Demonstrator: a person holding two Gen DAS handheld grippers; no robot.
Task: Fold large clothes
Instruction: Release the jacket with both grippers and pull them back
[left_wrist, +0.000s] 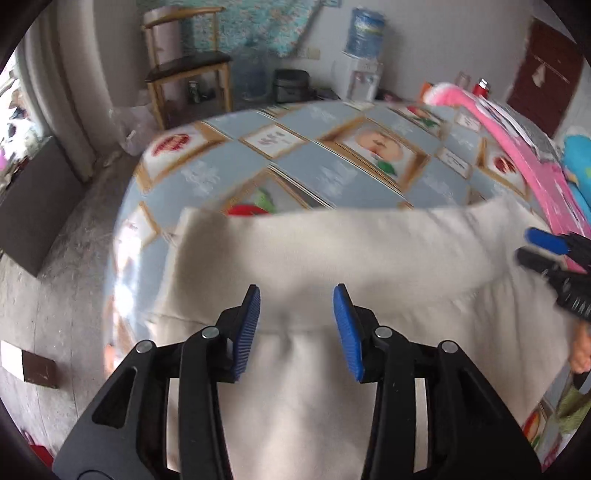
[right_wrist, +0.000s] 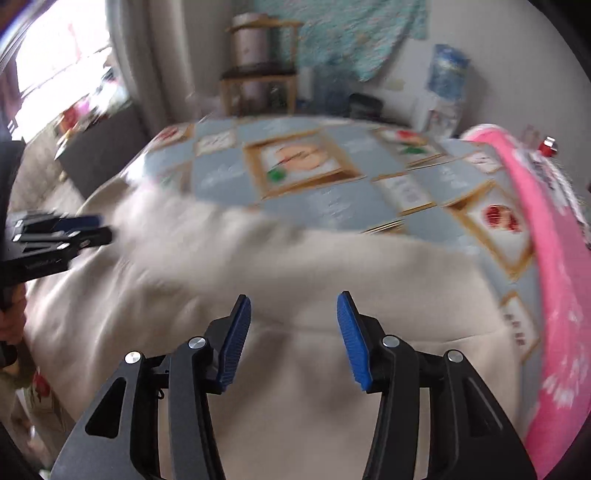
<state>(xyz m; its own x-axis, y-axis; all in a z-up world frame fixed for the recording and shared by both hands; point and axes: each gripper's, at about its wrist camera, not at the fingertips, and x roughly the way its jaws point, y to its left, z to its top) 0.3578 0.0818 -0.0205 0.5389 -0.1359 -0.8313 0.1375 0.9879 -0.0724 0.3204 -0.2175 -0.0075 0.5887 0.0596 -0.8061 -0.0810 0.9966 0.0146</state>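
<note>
A large cream garment (left_wrist: 332, 254) lies spread on the near part of a table with a blue patterned cloth (left_wrist: 229, 158). Its wide ribbed hem band runs across the far edge. My left gripper (left_wrist: 296, 295) is open and empty, just above the seam below the band. My right gripper (right_wrist: 293, 302) is open and empty over the garment (right_wrist: 303, 266) too. It shows at the right edge of the left wrist view (left_wrist: 528, 245), at the band's right end. The left gripper shows at the left edge of the right wrist view (right_wrist: 99, 227).
A pink packaged item (right_wrist: 546, 236) lies along the table's right side; in the left wrist view it (left_wrist: 535, 162) is beside a blue object (left_wrist: 576, 158). A wooden chair (left_wrist: 184, 70), a water dispenser (left_wrist: 364, 48) and bottles stand beyond the table. A dark cabinet (left_wrist: 33, 206) is at left.
</note>
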